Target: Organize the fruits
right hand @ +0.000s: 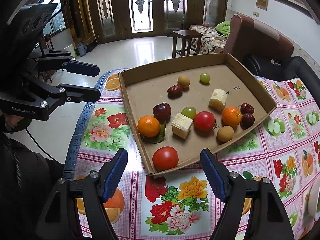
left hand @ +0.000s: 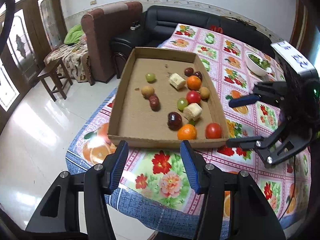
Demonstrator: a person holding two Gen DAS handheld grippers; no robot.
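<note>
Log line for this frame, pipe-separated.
left gripper: open, empty | right gripper: open, empty | fruits loose in cardboard tray | none grasped

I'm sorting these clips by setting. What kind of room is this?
Most likely a home living room. A black sofa and a brown armchair stand beyond the table's floral tablecloth, with wooden glass-panelled doors across a tiled floor. The cardboard tray of fruit sits on that table.

Sitting ahead of the jaws in the shallow brown cardboard tray (right hand: 258,89): two round red tomatoes (right hand: 165,158), two oranges (right hand: 148,126), two green grapes (right hand: 205,77), two tan longans (right hand: 225,133), two pale cut chunks (right hand: 182,125), three wrinkled red dates (right hand: 175,90), one dark cherry (right hand: 162,111).
</note>
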